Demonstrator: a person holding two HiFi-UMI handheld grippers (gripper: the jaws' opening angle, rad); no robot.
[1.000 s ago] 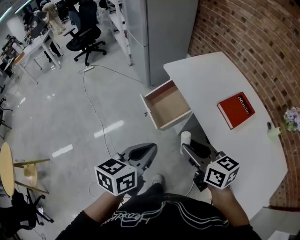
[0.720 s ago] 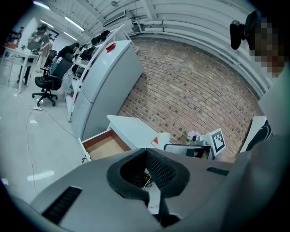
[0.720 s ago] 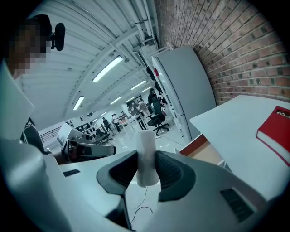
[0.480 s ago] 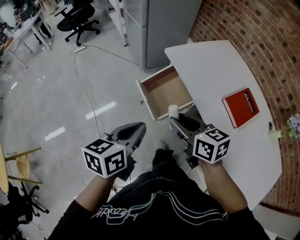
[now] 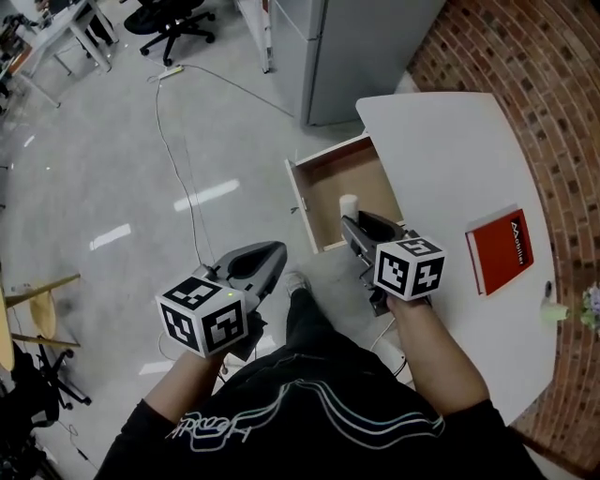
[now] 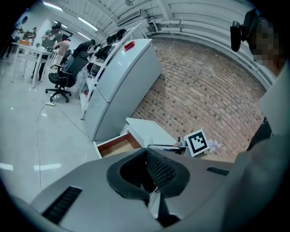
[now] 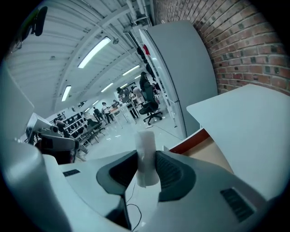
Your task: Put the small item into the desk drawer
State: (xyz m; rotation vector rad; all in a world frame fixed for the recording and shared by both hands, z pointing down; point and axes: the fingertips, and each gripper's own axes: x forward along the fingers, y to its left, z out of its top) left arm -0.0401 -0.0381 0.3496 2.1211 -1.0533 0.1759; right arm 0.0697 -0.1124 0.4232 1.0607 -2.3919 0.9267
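My right gripper [image 5: 352, 223] is shut on a small white cylinder [image 5: 349, 203], which stands upright between the pads [image 7: 170, 170]. In the head view it hangs over the front part of the open wooden drawer [image 5: 328, 173] of the white desk [image 5: 450, 150]. In the right gripper view the white cylinder [image 7: 146, 152] fills the gap between the jaws, with the drawer [image 7: 204, 142] just ahead to the right. My left gripper [image 5: 274, 253] hovers over the floor left of the drawer. Its jaws meet with nothing between them [image 6: 146, 155].
A red book [image 5: 502, 249] lies on the desk near the brick wall [image 5: 553, 84]. A grey cabinet [image 5: 356, 47] stands beyond the drawer. A cable [image 5: 173, 150] runs over the floor, with an office chair [image 5: 173, 19] far left and a wooden stool [image 5: 37, 309] at the left edge.
My right gripper has carried the white cylinder forward from beside the desk to over the open drawer. The left gripper has kept its place beside it.
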